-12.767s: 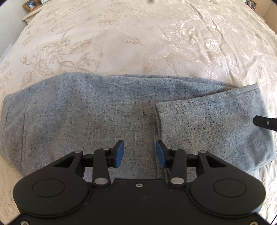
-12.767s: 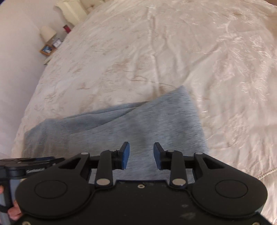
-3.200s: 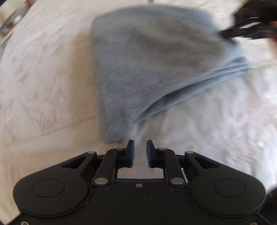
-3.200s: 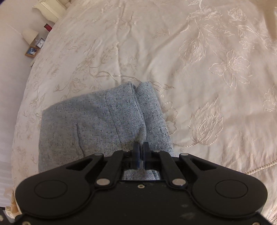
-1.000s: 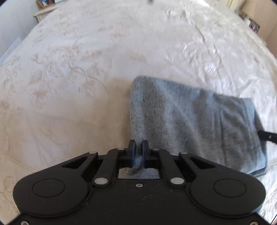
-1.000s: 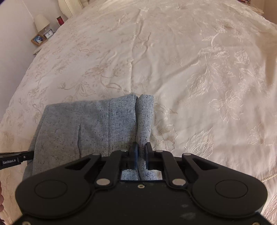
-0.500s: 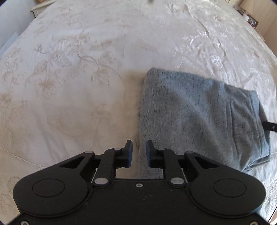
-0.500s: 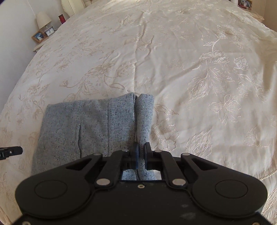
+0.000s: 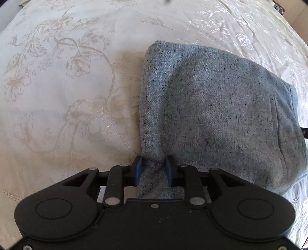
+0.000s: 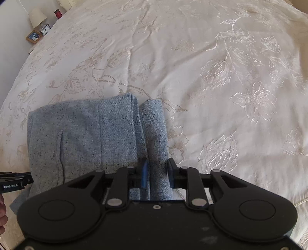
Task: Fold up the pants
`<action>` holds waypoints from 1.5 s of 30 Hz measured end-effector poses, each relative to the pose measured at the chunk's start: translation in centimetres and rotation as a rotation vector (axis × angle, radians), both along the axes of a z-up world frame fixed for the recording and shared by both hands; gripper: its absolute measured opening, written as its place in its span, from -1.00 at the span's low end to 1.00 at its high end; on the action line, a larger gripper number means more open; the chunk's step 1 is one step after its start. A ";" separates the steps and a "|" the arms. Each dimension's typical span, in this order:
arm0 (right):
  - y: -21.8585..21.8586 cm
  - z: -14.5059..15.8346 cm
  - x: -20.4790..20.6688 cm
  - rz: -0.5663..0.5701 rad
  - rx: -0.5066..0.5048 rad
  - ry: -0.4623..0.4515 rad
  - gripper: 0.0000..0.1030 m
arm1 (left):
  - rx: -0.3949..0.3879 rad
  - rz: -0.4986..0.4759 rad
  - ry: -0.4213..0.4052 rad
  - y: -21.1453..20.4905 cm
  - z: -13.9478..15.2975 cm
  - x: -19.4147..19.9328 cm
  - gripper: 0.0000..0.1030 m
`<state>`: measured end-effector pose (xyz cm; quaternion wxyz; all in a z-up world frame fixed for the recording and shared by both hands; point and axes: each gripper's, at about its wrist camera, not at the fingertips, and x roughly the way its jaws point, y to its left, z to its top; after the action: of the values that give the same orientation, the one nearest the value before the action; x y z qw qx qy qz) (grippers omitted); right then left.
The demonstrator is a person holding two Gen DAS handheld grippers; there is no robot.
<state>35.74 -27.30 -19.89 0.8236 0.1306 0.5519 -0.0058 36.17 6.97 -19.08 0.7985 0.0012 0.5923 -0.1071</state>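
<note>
Through the left wrist camera we are looking down at the pants, lying folded into a thick grey bundle on the bedspread. Our left gripper is straddling the bundle's near left corner — its jaws are opening, the fabric sitting between the blue pads and, as far as we can tell, no longer being squeezed. Through the right wrist camera we are seeing the same pants from their other end, stacked layers showing along the right edge. Our right gripper is over that edge, its jaws opening too, a fold of cloth lying loosely between them. A lamp is standing far left.
</note>
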 end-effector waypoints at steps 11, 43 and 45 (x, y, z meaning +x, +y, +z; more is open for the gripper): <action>-1.6 -1.6 -0.2 -0.031 0.110 -0.008 -0.27 | -0.170 0.127 0.072 3.9 -0.4 1.1 -0.21; 7.8 10.3 -2.0 0.119 0.161 -0.174 -0.79 | -0.103 0.174 -0.214 6.4 12.1 -4.4 -0.81; 10.4 11.1 -1.9 0.159 0.192 -0.176 -0.79 | -0.075 0.210 -0.233 7.8 12.3 -4.5 -0.81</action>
<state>33.88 -16.90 -8.75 0.8504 0.1645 0.4842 0.1236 31.71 14.81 -6.82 0.8682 -0.0783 0.4881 -0.0442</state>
